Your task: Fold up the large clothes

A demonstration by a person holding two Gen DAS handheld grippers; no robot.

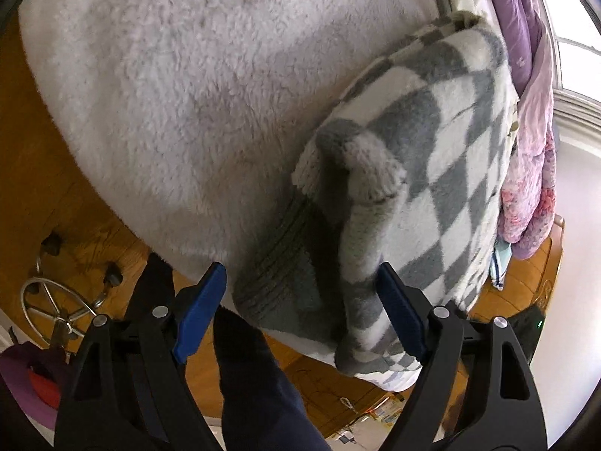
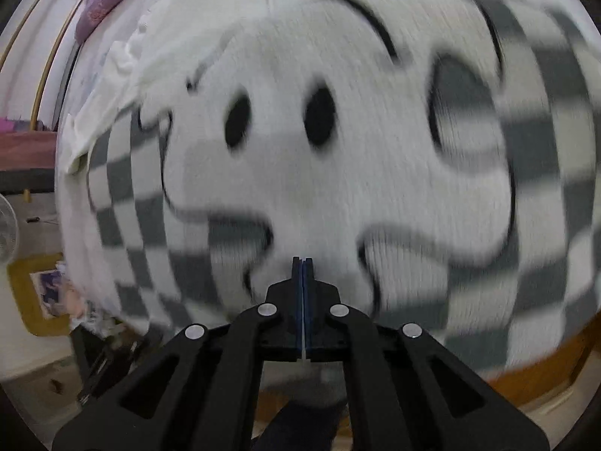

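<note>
Left wrist view: the left tool (image 1: 300, 308) has its blue-padded jaws spread wide, and a folded sleeve of the grey-and-white checked fleece garment (image 1: 432, 173) lies between them; whether the pads touch it cannot be told. The garment lies on a bed covered by a white plush blanket (image 1: 180, 86), at the bed's near edge, above a wooden floor (image 1: 45, 173). Purple quilts (image 1: 526, 75) are heaped along the bed's far side. Right wrist view, blurred: the right tool (image 2: 302, 263) has its jaws pressed together with nothing between them, just above the garment's cartoon face print (image 2: 281, 124).
</note>
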